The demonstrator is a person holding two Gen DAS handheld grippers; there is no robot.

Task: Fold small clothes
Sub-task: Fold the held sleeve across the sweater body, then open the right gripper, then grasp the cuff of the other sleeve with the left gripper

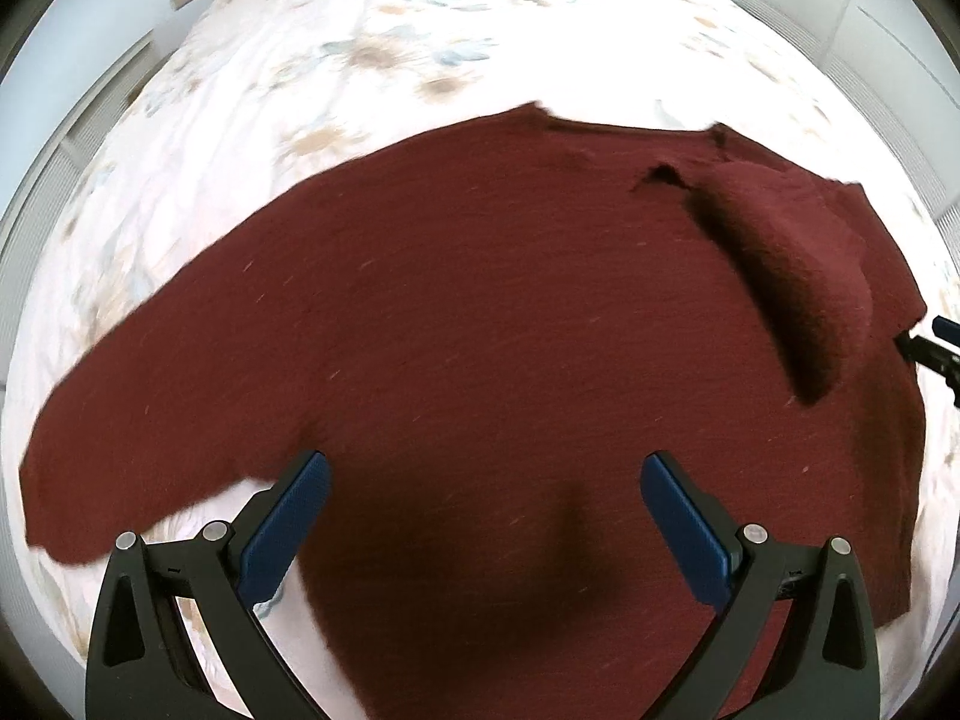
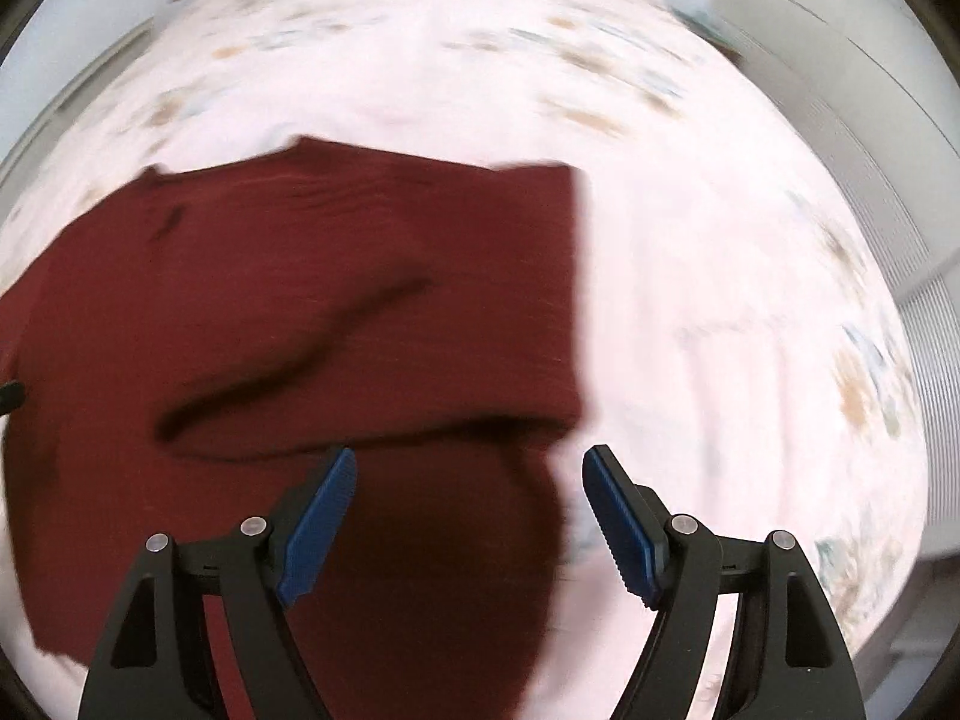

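Observation:
A dark red knitted sweater [image 1: 480, 324] lies flat on the floral bedspread [image 1: 336, 60]. One sleeve [image 1: 138, 450] stretches out to the left. The other sleeve [image 1: 798, 276] is folded in over the body at the right. My left gripper [image 1: 485, 474] hovers open above the sweater's near part, nothing between its blue pads. In the right wrist view the same sweater [image 2: 300, 312] fills the left half, the folded sleeve [image 2: 372, 384] lying across it. My right gripper [image 2: 471, 468] stands open over the sweater's right edge, holding nothing. Its tip [image 1: 936, 348] shows at the left view's right edge.
The bedspread [image 2: 720, 300] spreads pale and wide to the right of the sweater and beyond it. White cabinet fronts [image 1: 840, 18] stand past the bed at the far right, and a white panel [image 1: 78, 60] runs along the left.

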